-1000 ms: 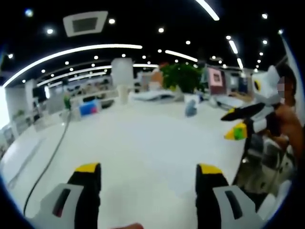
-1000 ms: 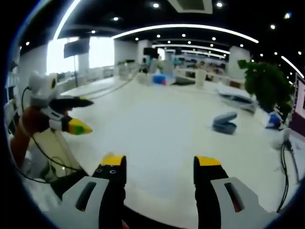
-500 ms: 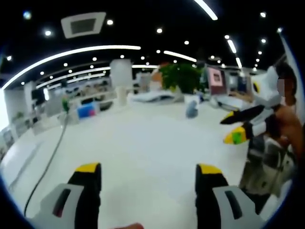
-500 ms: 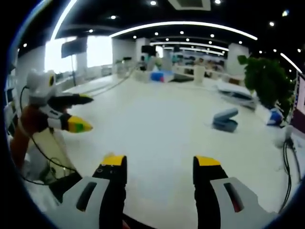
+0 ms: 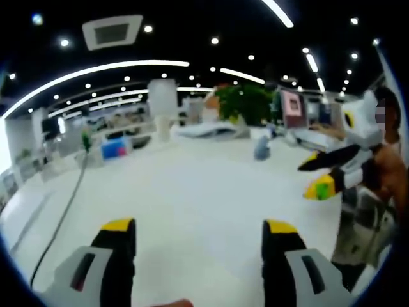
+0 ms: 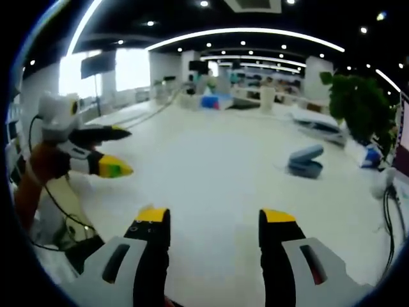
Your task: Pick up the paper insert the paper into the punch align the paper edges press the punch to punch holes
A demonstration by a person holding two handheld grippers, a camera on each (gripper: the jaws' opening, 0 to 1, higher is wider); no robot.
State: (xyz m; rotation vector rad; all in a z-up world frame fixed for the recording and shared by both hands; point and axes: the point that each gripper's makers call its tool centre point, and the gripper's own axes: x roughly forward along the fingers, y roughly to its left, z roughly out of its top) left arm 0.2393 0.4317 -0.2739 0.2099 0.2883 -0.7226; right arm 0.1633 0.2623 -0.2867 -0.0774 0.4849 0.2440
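Both grippers drift slightly toward each other above the white table (image 6: 211, 185).
Left gripper (image 5: 198, 233) and right gripper (image 6: 216, 224) gape wide, empty; the blue hole punch (image 6: 305, 162) sits far off, no paper visible, so reaching risks overshooting.

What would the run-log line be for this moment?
phase: pre-grasp | left gripper: open, empty | right gripper: open, empty | punch: on white table, untouched | paper: not identified
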